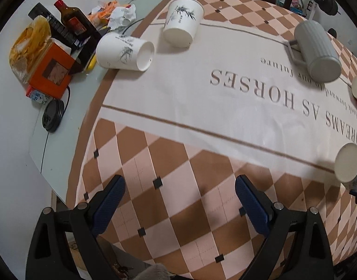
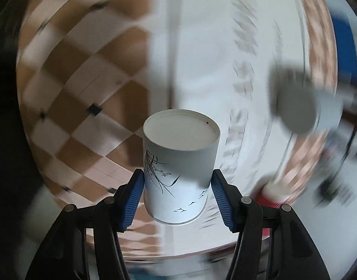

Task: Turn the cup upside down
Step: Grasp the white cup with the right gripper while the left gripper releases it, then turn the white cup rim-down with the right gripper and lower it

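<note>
Paper cup (image 2: 180,165): clamped at mid-wall by the right tool (image 2: 177,198), base turned up, so the flip is judged underway. Left tool (image 1: 179,200): held wide apart, empty, above the tabletop (image 1: 178,163).

Soft indoor light, fisheye-warped edges, right wrist background motion-blurred

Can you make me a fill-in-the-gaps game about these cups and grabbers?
1. The right gripper is shut on a white paper ____ with its flat bottom facing the camera.
2. The left gripper is open and holds ____.
3. The ribbed mug with a handle is colored ____.
4. Beside the tablecloth, the dark bottle has a ____ cap.

Missing words: cup; nothing; grey; red
</note>
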`<move>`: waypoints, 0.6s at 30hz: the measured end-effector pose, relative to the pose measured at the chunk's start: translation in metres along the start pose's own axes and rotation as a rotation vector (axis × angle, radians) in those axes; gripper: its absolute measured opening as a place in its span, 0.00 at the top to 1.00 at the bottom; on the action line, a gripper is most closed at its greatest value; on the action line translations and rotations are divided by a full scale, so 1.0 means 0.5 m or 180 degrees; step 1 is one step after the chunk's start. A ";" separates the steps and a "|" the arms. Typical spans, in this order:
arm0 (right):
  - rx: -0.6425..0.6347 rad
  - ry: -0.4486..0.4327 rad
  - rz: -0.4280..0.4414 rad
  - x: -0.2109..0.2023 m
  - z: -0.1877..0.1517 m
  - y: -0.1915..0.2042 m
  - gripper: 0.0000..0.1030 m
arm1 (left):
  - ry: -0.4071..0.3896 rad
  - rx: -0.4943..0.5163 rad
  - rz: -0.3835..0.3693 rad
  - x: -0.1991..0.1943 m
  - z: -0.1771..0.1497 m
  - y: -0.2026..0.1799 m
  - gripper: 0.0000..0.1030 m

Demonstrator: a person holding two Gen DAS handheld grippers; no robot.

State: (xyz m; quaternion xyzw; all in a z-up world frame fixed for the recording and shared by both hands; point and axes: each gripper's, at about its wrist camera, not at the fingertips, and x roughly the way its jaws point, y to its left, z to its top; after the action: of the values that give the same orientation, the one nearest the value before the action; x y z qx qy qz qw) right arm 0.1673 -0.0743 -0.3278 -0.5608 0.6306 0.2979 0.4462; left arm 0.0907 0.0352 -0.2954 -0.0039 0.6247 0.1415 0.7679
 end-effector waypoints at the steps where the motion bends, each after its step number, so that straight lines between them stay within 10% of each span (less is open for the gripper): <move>1: 0.0202 0.0025 0.0171 0.011 -0.021 -0.010 0.41 | -0.0027 -0.0021 -0.0022 -0.002 0.003 0.000 0.07; 11: 0.2081 0.0393 0.1555 0.110 -0.089 -0.182 0.41 | -0.0025 -0.0097 -0.0305 0.002 0.015 -0.025 0.03; 18: 0.2568 0.0373 0.1898 0.126 -0.137 -0.194 0.39 | 0.0138 -0.0036 -0.0391 0.015 0.020 -0.063 0.01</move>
State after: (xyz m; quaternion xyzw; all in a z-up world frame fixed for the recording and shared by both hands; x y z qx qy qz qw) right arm 0.2476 -0.1811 -0.3430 -0.1550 0.8523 0.1129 0.4867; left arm 0.1085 0.0081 -0.3057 -0.0496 0.6389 0.0974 0.7615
